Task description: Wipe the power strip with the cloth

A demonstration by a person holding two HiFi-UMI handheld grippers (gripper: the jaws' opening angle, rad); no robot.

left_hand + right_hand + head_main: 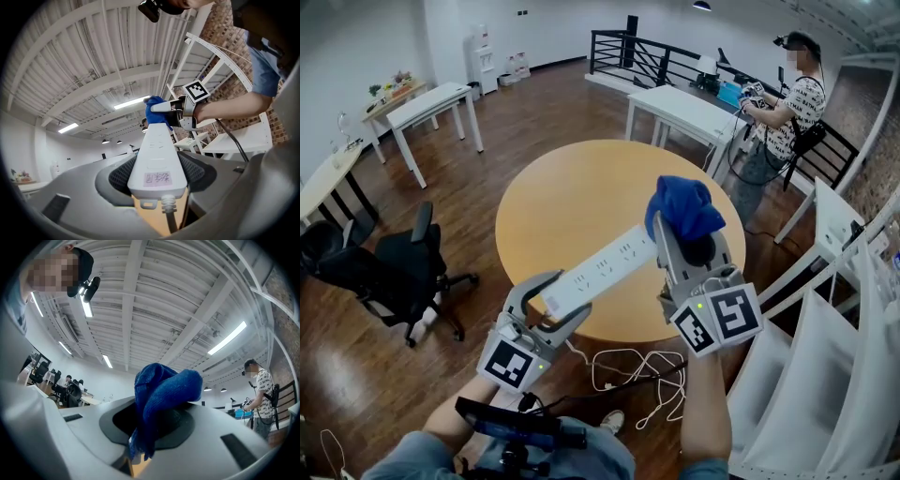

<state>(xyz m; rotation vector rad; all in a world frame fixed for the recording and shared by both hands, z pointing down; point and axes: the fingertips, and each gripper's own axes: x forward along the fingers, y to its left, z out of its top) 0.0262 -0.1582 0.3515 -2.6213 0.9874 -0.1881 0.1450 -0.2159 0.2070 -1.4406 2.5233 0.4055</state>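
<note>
Clamping strip (600,270) at its cord end, left gripper (549,302), right gripper (680,246) jaws closed on cloth (684,208), cloth against strip's far end.

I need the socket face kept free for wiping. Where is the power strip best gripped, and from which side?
Grip the power strip at its cord end, across the narrow width, coming in from the cable side along its length, as the left tongs do. Its long side edges are flat and parallel, and this leaves the rest open to the cloth.
</note>
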